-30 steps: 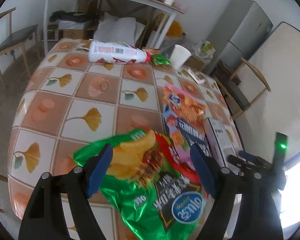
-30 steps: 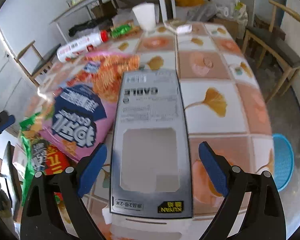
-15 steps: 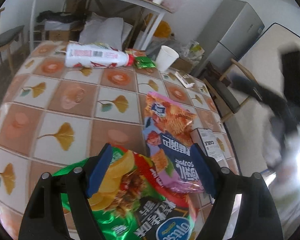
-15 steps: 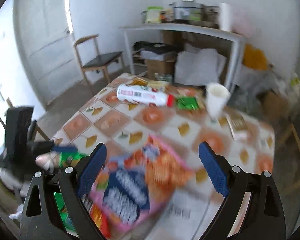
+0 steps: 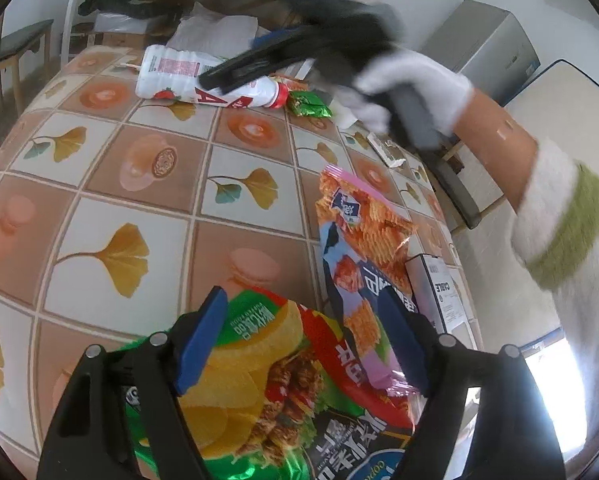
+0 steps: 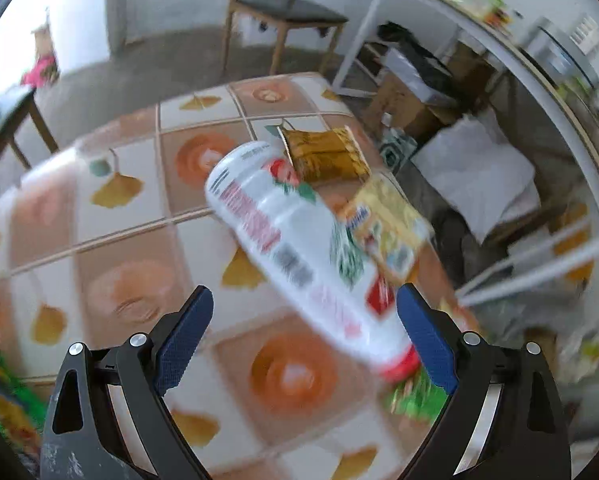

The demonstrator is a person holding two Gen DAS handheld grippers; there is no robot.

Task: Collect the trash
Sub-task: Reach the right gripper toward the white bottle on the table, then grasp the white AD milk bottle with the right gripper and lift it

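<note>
Your left tool (image 5: pixel 303 344) stands open astride the green chip bag (image 5: pixel 259 392), its jaws just narrowing, pads not pressing. Your right tool (image 6: pixel 303 340) hangs open over the white bottle (image 6: pixel 299 248), which lies far across the tabletop (image 5: pixel 171 184) from that bag.

White walls; grey floor (image 6: pixel 147 60) at upper left; wooden chair with dark seat (image 6: pixel 287 8) at top centre; grey metal cabinet (image 5: pixel 483 48) at upper right; white shelf table (image 6: pixel 479 32).
</note>
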